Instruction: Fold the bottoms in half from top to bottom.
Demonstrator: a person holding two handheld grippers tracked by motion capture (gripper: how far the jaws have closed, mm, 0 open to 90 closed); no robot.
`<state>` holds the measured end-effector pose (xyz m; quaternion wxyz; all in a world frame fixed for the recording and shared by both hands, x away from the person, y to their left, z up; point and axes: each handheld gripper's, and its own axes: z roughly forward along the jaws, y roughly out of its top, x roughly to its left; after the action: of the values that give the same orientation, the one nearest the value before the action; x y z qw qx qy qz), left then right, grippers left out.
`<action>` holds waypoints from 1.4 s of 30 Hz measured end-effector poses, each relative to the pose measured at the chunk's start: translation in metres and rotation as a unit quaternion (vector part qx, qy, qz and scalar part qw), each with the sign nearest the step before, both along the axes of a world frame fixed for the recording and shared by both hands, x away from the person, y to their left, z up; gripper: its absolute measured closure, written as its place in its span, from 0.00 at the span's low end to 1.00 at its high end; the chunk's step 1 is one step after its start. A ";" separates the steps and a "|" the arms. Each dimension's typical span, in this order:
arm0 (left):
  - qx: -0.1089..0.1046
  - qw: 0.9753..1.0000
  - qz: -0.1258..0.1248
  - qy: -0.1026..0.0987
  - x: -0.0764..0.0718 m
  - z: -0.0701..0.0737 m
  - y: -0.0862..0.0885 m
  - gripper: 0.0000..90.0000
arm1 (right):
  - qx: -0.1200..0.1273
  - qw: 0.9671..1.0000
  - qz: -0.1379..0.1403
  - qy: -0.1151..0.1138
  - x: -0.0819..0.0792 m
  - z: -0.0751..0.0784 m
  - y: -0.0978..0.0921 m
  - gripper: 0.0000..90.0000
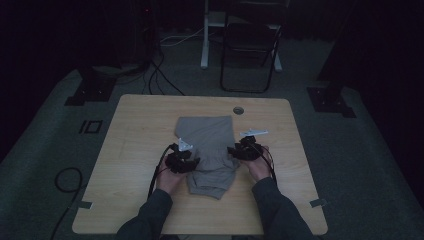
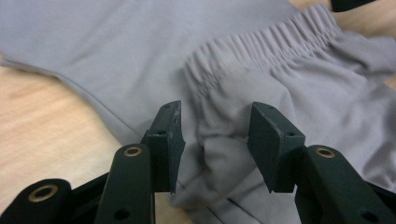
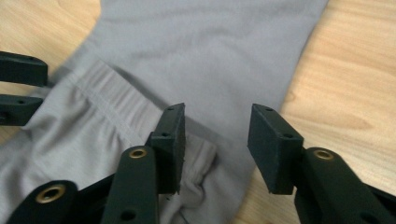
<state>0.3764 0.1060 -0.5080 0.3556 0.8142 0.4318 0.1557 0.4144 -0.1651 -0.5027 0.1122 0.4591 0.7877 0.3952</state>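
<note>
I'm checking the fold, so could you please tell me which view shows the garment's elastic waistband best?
The left gripper view: the gathered waistband of the grey garment runs sharp and well lit beyond the open left gripper. The right gripper view shows it partly, slightly blurred; the dim high view shows no gathers.

Our garment (image 1: 209, 150) lies mid-table (image 1: 135, 165) | left gripper (image 1: 192, 163) at its left edge | right gripper (image 1: 233, 150) opposite | chair (image 1: 248, 45) behind

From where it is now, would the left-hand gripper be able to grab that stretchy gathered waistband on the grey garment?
Probably yes. The left gripper has its jaws open over the grey garment, and the gathered waistband lies just ahead of them with nothing between. The right gripper works the opposite edge, out of the way.
</note>
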 end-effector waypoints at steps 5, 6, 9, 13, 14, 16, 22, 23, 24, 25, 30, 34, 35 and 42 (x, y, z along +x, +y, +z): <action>-0.001 1.000 0.012 -0.002 0.014 0.006 -0.002 0.62 | -0.004 0.999 0.022 0.022 0.003 -0.003 0.013 0.56; 0.000 1.000 0.013 -0.003 0.016 0.006 -0.002 0.61 | -0.013 0.999 0.020 0.033 0.006 -0.007 0.015 0.56; 0.002 1.000 0.017 -0.001 0.024 0.008 -0.006 0.62 | -0.020 0.998 0.009 0.065 0.011 -0.018 0.019 0.55; 0.004 1.000 0.023 0.002 0.030 0.008 -0.007 0.62 | -0.013 0.997 0.014 0.076 0.011 -0.020 0.020 0.56; 0.003 1.000 0.026 0.005 0.031 0.007 -0.007 0.62 | -0.010 0.996 0.020 0.084 0.012 -0.020 0.020 0.57; 0.006 1.000 0.029 0.011 0.033 0.004 -0.007 0.62 | -0.008 0.995 0.029 0.091 0.012 -0.021 0.021 0.62; 0.011 0.999 0.036 0.016 0.035 0.001 -0.004 0.63 | -0.010 0.997 0.049 0.063 0.007 -0.015 0.021 0.82; 0.010 0.999 0.038 0.014 0.036 0.002 -0.003 0.63 | -0.013 0.997 0.052 0.057 0.005 -0.014 0.022 0.83; 0.007 0.999 0.042 0.014 0.037 0.002 -0.001 0.63 | -0.014 0.997 0.055 0.052 0.003 -0.013 0.022 0.83; 0.008 0.999 0.044 0.015 0.038 0.002 -0.001 0.63 | -0.013 0.997 0.058 0.045 0.001 -0.011 0.022 0.84; 0.014 0.998 0.062 0.023 0.048 -0.002 0.002 0.62 | -0.008 0.997 0.081 0.014 -0.008 -0.005 0.020 0.84; 0.022 0.997 0.073 0.034 0.056 -0.009 0.001 0.62 | -0.008 0.995 0.100 -0.010 -0.016 -0.001 0.019 0.84; 0.024 0.996 0.074 0.039 0.058 -0.012 0.000 0.62 | -0.006 0.994 0.104 -0.015 -0.018 0.000 0.019 0.84; 0.031 0.998 0.044 0.038 0.050 -0.015 -0.011 0.59 | 0.009 0.991 0.127 -0.040 -0.028 0.008 0.014 0.84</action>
<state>0.4263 0.0952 -0.5229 0.3061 0.8103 0.4754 0.1542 0.3862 -0.1508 -0.4946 0.0885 0.3398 0.8312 0.4311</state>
